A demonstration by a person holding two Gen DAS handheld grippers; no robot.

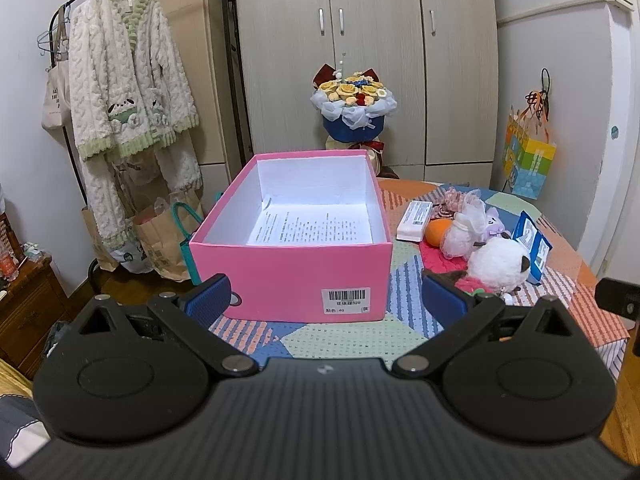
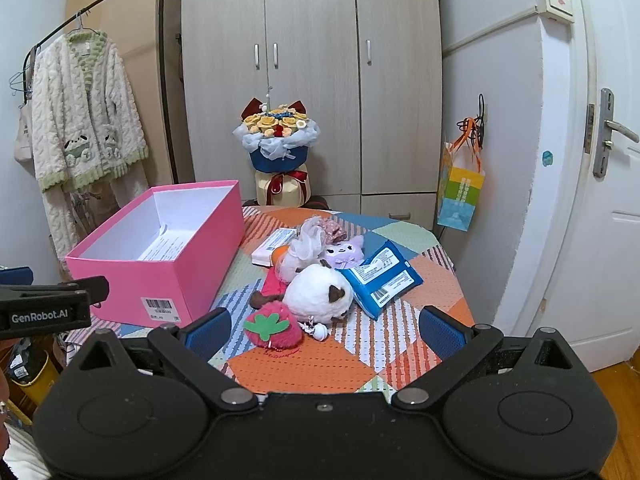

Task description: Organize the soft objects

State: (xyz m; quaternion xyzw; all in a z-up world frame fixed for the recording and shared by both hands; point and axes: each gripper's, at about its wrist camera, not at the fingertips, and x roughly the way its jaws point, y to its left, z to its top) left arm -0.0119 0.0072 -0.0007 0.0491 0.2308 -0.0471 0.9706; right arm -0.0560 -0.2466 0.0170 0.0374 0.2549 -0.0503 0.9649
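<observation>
Nothing is picked up yet. Both the left gripper (image 1: 324,300) and right gripper (image 2: 322,330) hang with fingers apart and empty. The soft toys (image 2: 316,292) sit mid-frame, right of the pink box (image 2: 160,248). Next, likely: close on the strawberry plush (image 2: 272,330).

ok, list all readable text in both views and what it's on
"GenRobot.AI": side of the left tool, seen in the right wrist view.
"40": barcode label on the pink box; the other characters on it are too blurred.
Printed sheet inside the box: too small.
Blue packs, white carton, tote bag: print unreadable.
</observation>
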